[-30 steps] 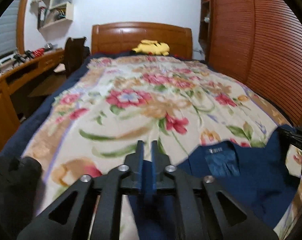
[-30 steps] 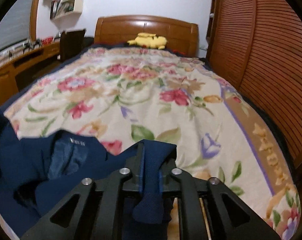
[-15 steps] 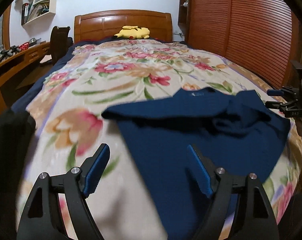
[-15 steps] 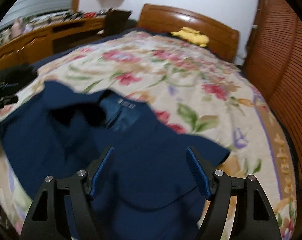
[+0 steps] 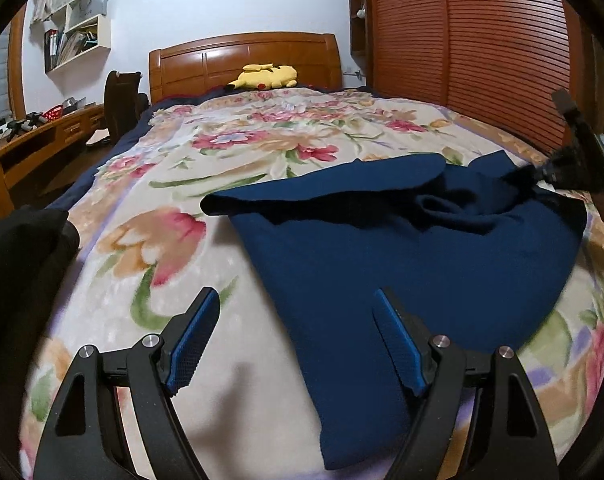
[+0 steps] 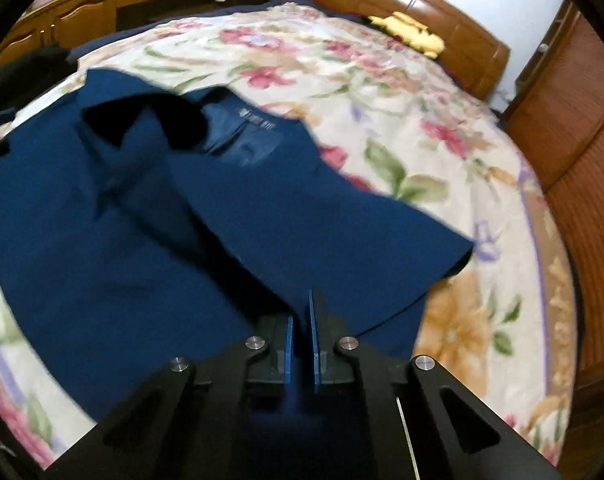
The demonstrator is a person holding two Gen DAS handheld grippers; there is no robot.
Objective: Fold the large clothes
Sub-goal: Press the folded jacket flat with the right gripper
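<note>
A large navy blue garment lies rumpled on the floral bedspread near the foot of the bed. My left gripper is open and empty, hovering over the garment's near left edge. In the right wrist view the garment shows its collar and label, with one sleeve spread to the right. My right gripper has its jaws nearly closed on a fold of the navy fabric at the sleeve's base. It also shows at the right edge of the left wrist view, touching the cloth.
A yellow plush toy lies by the wooden headboard. A slatted wooden wardrobe runs along the right. A wooden desk and dark chair stand on the left. Dark clothing sits at the bed's left edge.
Both grippers let go of the garment and opened, and it dropped onto the bed. The right gripper has since closed on a fold of it and turned left. The left stays open.
</note>
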